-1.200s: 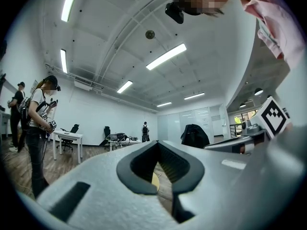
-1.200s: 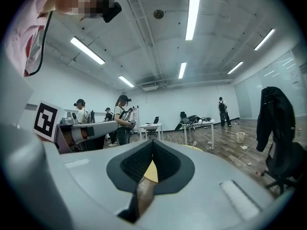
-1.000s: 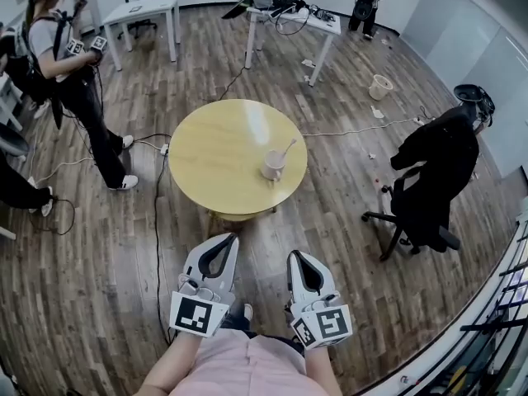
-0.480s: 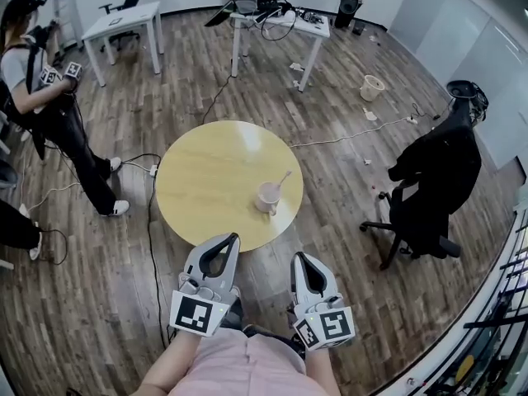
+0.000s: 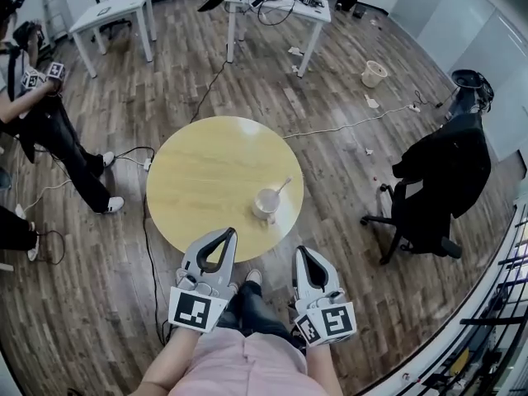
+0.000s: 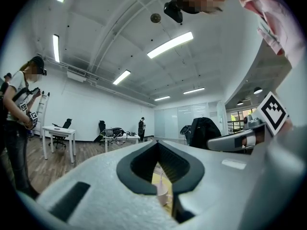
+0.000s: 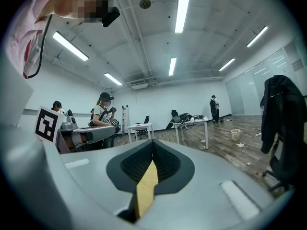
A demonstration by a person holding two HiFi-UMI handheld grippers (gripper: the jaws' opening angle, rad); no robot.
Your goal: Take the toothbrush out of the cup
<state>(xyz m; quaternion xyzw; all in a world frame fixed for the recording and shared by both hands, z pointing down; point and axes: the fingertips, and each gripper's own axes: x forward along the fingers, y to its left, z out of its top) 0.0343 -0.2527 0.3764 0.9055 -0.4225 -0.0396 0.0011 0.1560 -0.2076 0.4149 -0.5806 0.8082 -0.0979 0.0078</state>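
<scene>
judging by its looks, the toothbrush (image 5: pixel 283 189) is light, stiff and thin, and its free end leans out over the rim of the cup (image 5: pixel 267 204). that upper end is the place to pinch. the cup seems light enough to tip if dragged. it stands on the round table (image 5: pixel 198 172), near the edge closest to the grippers. there is one toothbrush, one cup and one table. short of that edge, the left gripper (image 5: pixel 226 234) and right gripper (image 5: pixel 302 252) both have jaws pressed together, empty.
</scene>
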